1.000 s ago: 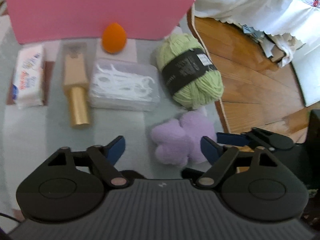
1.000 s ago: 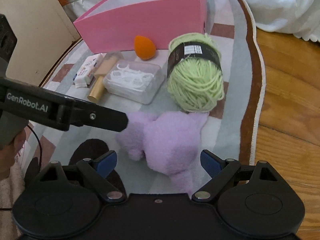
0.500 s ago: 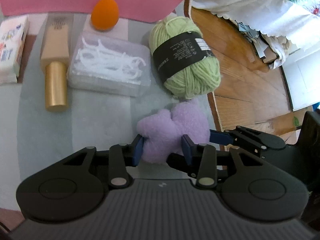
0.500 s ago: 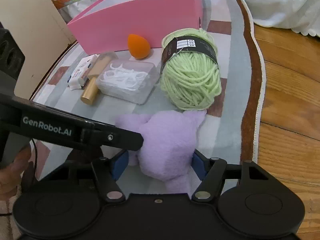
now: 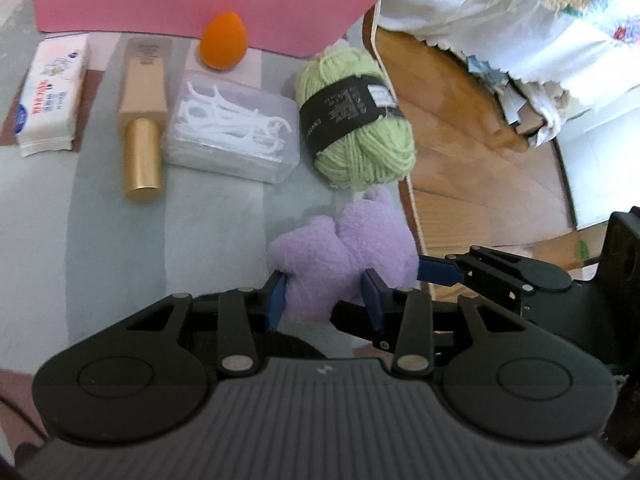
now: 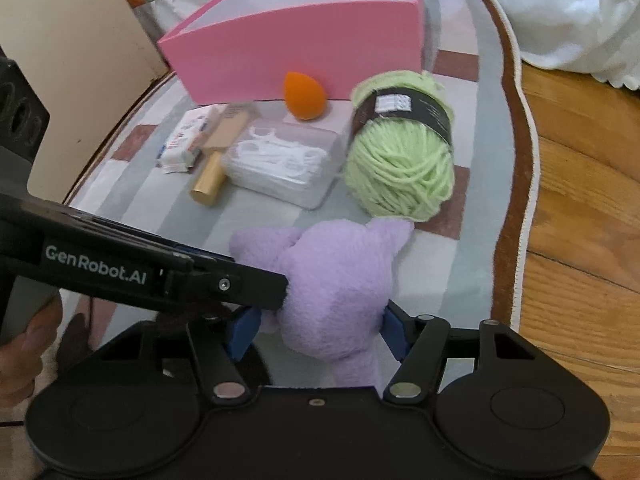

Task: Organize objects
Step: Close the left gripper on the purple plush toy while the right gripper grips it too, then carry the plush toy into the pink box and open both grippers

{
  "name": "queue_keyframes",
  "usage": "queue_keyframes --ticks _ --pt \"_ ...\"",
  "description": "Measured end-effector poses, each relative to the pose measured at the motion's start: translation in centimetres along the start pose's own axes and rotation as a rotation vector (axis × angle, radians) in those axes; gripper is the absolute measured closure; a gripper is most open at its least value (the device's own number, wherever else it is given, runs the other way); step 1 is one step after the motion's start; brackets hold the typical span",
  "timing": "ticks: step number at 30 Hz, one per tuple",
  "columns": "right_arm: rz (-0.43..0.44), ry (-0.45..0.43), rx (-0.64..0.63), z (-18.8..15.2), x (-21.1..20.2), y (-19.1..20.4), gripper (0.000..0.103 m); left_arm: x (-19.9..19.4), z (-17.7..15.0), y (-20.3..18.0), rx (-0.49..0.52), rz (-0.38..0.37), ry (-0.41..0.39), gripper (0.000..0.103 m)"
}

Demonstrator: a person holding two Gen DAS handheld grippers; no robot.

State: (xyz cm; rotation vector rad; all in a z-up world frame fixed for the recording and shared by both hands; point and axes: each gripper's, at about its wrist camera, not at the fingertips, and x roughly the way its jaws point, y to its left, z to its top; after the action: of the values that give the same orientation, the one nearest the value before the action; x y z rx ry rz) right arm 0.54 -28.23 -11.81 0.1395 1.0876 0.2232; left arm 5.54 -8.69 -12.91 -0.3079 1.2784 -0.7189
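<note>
Both grippers are clamped on the same purple plush [image 5: 344, 252], which lies on the grey rug [image 5: 208, 216] near its brown border. The left gripper [image 5: 325, 294] has its blue pads pressed into a narrow lobe of the plush, jaws drawn close together. The right gripper [image 6: 320, 332] squeezes the plush's wider body, jaws at a middling spread; its pads dent the fur on both sides. Just beyond the plush, touching one of its tips, sits a green yarn ball [image 6: 400, 160] with a black band. Left of the yarn lie a clear box of floss picks [image 5: 232, 132], a gold tube [image 5: 142, 124] and a white packet [image 5: 52, 92], side by side. Farther back stands an orange sponge [image 5: 222, 46], close against a pink box [image 6: 304, 44]. Wood floor [image 6: 580, 200] lies right of the rug.
</note>
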Motion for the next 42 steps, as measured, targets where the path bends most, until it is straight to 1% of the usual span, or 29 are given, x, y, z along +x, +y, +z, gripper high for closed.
queue_keyframes --ticks 5,9,12,16,21,22,24,26,30,33,35,37,39,40,42 --pt "0.006 -0.018 -0.045 0.8 -1.7 1.8 0.029 -2.8 0.3 -0.4 0.018 -0.013 -0.028 0.064" --pt "0.009 -0.055 -0.085 1.7 -3.2 3.1 0.027 -5.4 1.0 -1.2 0.041 -0.008 -0.077 0.064" --pt "0.018 -0.087 -0.088 2.8 -4.5 3.7 0.027 -7.3 1.9 -2.0 0.077 0.001 -0.116 0.064" --pt "0.018 -0.132 -0.120 4.8 -6.1 4.6 0.029 -9.6 4.0 -3.2 0.112 0.020 -0.155 0.064" --pt "-0.017 -0.211 -0.247 8.2 -8.3 6.2 0.036 -12.3 7.4 -4.5 0.148 0.035 -0.221 0.064" --pt "-0.020 -0.224 -0.263 9.1 -8.6 6.3 0.037 -12.8 8.2 -4.7 0.154 0.043 -0.235 0.064" --pt "-0.025 -0.242 -0.285 10.7 -9.2 6.3 0.042 -13.4 9.7 -5.2 0.167 0.060 -0.261 0.064" --pt "-0.032 -0.252 -0.304 12.6 -9.4 6.2 0.043 -13.8 11.6 -5.3 0.163 0.064 -0.277 0.064" --pt "-0.039 -0.267 -0.334 16.3 -9.0 5.8 0.044 -13.1 15.4 -4.8 0.140 0.080 -0.290 0.064" --pt "-0.041 -0.245 -0.327 19.4 -7.4 5.1 0.045 -11.4 18.3 -3.8 0.114 0.108 -0.276 0.064" --pt "-0.040 -0.210 -0.307 21.4 -5.6 4.5 0.045 -9.8 20.3 -2.7 0.093 0.129 -0.258 0.064" --pt "-0.042 -0.165 -0.270 23.0 -3.5 3.9 0.046 -7.7 21.5 -1.8 0.067 0.162 -0.235 0.064" --pt "-0.028 -0.095 -0.180 24.7 -0.9 2.8 0.046 -6.0 22.7 -1.0 0.054 0.199 -0.232 0.064" --pt "-0.022 -0.070 -0.147 25.4 0.5 2.2 0.046 -5.2 23.2 -0.5 0.049 0.205 -0.228 0.064" --pt "-0.045 -0.051 -0.147 26.0 2.5 1.8 0.046 -3.8 24.0 0.6 0.022 0.203 -0.209 0.064"
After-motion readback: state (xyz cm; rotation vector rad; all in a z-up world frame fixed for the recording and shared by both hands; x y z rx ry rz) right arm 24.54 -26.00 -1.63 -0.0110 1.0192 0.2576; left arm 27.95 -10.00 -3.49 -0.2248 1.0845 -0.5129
